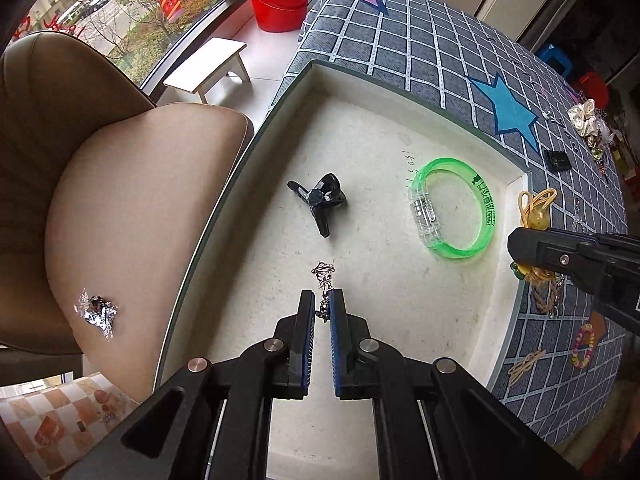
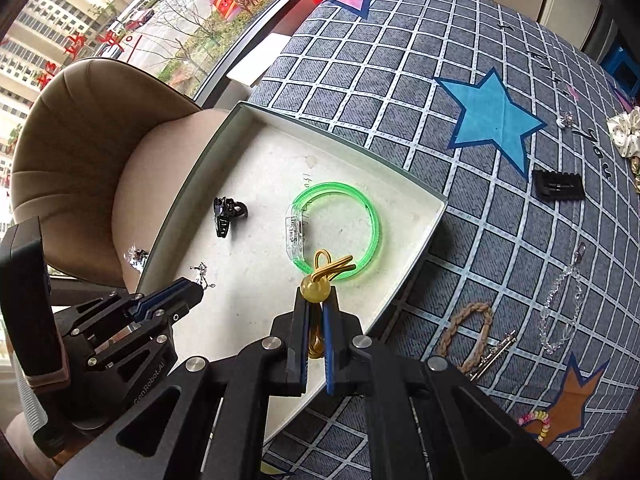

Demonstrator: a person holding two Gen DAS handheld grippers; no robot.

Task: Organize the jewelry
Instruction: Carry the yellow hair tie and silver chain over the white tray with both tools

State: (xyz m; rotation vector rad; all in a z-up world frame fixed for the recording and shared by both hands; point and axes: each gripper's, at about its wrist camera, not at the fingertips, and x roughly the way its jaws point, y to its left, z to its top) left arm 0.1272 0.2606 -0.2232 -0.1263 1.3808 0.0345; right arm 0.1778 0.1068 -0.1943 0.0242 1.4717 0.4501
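Note:
A white tray [image 1: 320, 76] [image 2: 412, 196] lies on the checked tablecloth. In it lie a green bangle [image 1: 456, 208] [image 2: 336, 232] and a black hair clip [image 1: 320, 200] [image 2: 228, 212]. My left gripper [image 1: 322, 300] [image 2: 198, 284] is shut on a small silver chain [image 1: 323, 280] [image 2: 202, 274] just above the tray floor. My right gripper [image 2: 316, 300] [image 1: 516, 248] is shut on a yellow bead hair tie [image 2: 320, 284] [image 1: 536, 208] over the tray's near right edge, by the bangle.
On the cloth right of the tray lie a braided bracelet [image 2: 468, 336], a clear bead bracelet [image 2: 560, 304], a black buckle [image 2: 556, 186], a white scrunchie [image 2: 626, 132] and a coloured bead bracelet [image 2: 536, 424]. A beige chair [image 1: 120, 184] with crumpled foil [image 1: 96, 312] stands left.

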